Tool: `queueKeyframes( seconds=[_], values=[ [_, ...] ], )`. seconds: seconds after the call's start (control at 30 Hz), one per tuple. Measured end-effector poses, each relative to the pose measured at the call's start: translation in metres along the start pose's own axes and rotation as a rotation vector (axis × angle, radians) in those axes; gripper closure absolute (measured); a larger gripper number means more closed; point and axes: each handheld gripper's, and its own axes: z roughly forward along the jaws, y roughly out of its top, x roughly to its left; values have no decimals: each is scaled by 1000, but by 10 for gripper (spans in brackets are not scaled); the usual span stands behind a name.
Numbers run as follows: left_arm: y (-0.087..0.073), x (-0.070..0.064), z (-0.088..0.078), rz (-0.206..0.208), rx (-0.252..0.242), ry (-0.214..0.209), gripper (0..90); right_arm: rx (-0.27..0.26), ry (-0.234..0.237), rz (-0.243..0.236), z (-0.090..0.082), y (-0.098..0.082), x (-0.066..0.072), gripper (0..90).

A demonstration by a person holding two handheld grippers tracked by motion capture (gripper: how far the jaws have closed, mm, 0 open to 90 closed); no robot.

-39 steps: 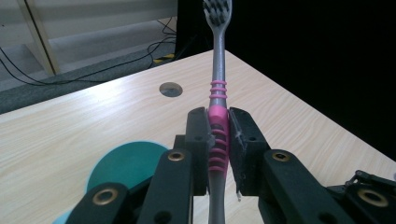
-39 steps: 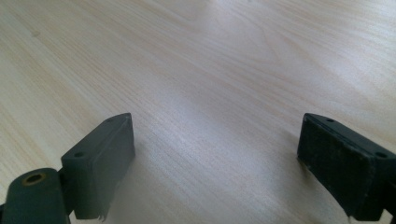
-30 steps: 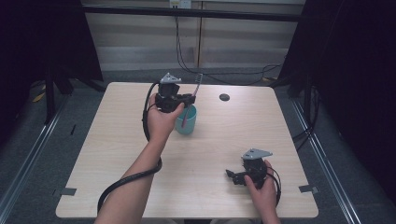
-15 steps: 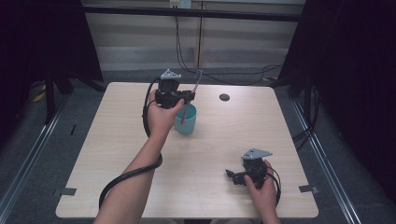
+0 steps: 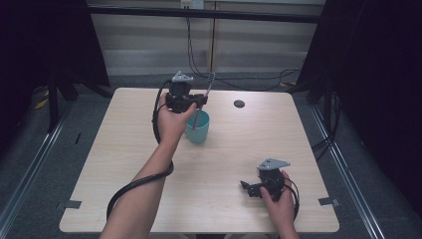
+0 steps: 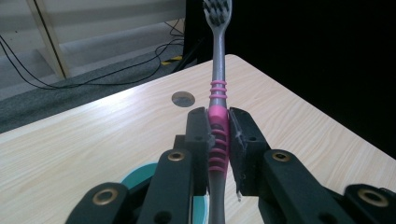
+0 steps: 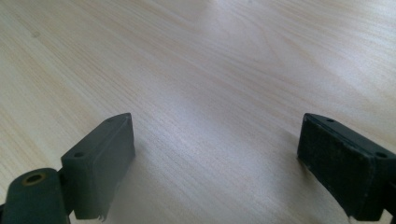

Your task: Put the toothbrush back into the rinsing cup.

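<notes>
light wood table (image 5: 124, 149); small dark round disc (image 5: 239, 103) near far edge; black cables (image 5: 234, 82) on floor behind.

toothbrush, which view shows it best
The left gripper view: the toothbrush stands close up, bristles up, its pink grip clamped in the left gripper. In the high view it is a thin stick above the teal cup.

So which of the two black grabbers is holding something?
The left gripper, raised above the teal plastic cup, is shut on the grey-and-pink toothbrush. The right gripper sits low over the pale wooden table with jaws wide apart, holding nothing.
</notes>
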Motion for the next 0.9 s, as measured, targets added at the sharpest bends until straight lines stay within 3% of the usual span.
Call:
queueKeyframes(
  seconds=[0.9],
  values=[
    [7, 13, 22, 28, 14, 33, 791, 2, 0, 2, 0, 0, 1, 106]
  ],
)
